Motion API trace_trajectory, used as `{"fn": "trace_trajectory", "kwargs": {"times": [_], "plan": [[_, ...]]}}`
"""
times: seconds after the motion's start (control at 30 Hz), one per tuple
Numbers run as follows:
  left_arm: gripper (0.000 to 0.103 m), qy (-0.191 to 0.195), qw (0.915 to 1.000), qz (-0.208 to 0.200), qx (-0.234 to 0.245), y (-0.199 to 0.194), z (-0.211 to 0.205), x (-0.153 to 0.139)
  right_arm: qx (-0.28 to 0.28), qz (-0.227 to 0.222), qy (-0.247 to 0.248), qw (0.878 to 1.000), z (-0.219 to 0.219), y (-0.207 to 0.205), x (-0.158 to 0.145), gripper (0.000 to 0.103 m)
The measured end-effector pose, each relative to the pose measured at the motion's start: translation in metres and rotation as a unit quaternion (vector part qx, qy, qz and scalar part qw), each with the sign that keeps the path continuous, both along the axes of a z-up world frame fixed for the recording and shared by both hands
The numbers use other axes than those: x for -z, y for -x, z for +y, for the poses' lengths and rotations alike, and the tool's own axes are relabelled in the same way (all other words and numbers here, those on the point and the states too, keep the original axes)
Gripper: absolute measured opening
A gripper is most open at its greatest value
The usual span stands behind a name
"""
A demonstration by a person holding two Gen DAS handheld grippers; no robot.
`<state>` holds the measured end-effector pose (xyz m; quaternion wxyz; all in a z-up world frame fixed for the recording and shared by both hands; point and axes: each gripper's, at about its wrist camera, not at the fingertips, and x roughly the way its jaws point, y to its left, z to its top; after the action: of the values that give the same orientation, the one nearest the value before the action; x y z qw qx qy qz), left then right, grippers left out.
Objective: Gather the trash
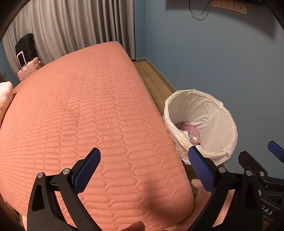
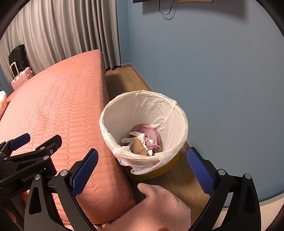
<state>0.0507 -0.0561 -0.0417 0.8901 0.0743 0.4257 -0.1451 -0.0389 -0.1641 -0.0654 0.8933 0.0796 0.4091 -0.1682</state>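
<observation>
Both tools spread wide, empty, round plastic-lined bin (image 2: pixel 143 128), quilted coral mattress (image 1: pixel 85 115)

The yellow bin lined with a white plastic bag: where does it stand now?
The yellow bin stands on the wooden floor, against the salmon quilted bed, by the blue wall.

1. A bed (image 1: pixel 85 106) under a salmon quilted cover fills the room's left side.
2. Grey curtains (image 1: pixel 71 26) hang behind it, meeting a blue wall (image 2: pixel 213 71).
3. Wood floor (image 2: pixel 124 83) runs alongside the bed.
4. A pink suitcase (image 1: pixel 29 69) and a black suitcase (image 1: pixel 25 46) stand by the curtains.
5. Wall sockets (image 1: pixel 229 5) sit high up.
</observation>
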Motion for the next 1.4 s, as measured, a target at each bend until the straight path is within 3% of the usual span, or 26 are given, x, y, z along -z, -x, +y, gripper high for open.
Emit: {"fn": "trace_trajectory", "kwargs": {"times": [1.4], "plan": [[0.095, -0.016, 0.9997, 0.004, -0.020, 0.008, -0.009, 0.003, 0.011, 0.008, 0.005, 1.000, -0.003, 0.006, 0.004, 0.098]]}}
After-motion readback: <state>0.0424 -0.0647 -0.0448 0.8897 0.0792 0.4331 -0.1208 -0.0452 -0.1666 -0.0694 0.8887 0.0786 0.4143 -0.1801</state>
